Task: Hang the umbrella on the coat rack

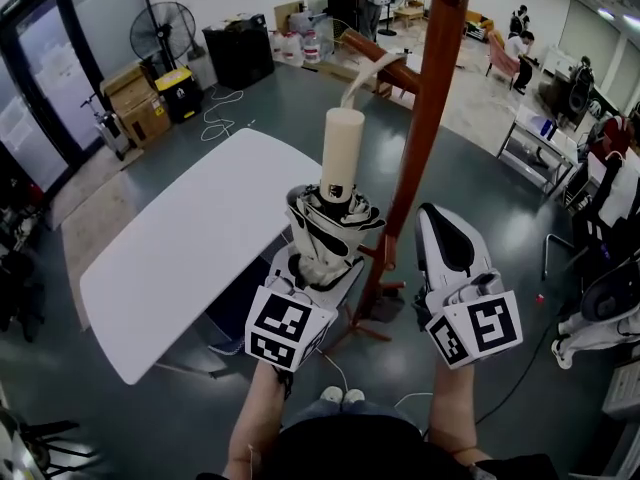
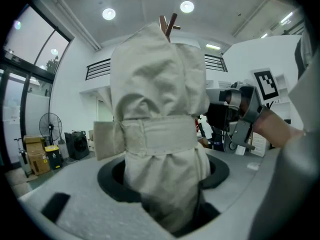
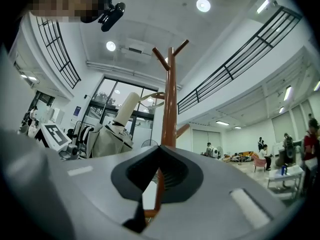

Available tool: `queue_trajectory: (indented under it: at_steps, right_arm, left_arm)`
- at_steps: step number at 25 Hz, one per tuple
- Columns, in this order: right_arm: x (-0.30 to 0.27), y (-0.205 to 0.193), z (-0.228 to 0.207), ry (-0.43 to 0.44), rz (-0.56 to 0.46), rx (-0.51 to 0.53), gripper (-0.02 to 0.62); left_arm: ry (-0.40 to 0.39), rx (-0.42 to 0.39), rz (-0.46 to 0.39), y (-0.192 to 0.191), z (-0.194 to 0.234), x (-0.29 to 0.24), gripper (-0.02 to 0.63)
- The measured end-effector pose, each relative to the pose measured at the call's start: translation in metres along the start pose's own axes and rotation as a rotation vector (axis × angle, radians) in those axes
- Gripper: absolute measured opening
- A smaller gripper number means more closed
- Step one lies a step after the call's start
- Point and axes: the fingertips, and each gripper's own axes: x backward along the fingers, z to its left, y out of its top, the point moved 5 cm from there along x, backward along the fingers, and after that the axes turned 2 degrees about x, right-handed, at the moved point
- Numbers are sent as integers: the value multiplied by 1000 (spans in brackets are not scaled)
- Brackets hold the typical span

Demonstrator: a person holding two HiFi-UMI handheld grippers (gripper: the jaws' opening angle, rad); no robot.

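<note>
Head view: the left gripper [image 1: 322, 236] holds the folded umbrella [image 1: 340, 158] pointing up, just left of the coat rack [image 1: 425, 118] pole; left gripper view: its jaws squeeze the cloth; right gripper view: the right gripper [image 3: 159, 154] is closed, empty, facing the pole

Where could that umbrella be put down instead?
The white table is bare all over, with dark floor around it. Open floor also lies between it and the boxes, apart from a cable. Tight: the gap between the umbrella in the left gripper and the coat rack.
</note>
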Motion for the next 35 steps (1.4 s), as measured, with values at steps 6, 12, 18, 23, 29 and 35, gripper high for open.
queue_trajectory:
  at_steps: [6,12,18,23,29,35]
  right_arm:
    - [18,-26,3,-69,47,-7,8]
    - [37,-40,-4,-132,80,12,8]
    - [59,-59,-15,-205,97,39,8]
    - [77,-78,-20,-258,127,40,8]
    - [89,-86,-24,-285,151,28,8]
    - [106,-89,-29,-296,149,15,8]
  left_arm:
    - [-55,89,28,-33,-13,-1,283]
    - [-75,109,50,-53,-27,-7,282]
    - [-99,62,22,-63,-30,-12,288]
    - [-102,30,-26,-67,-25,-14,303]
    - [-102,-4,-53,-67,-29,-19,328]
    - [-83,-21,-87,-70,-43,-16,366]
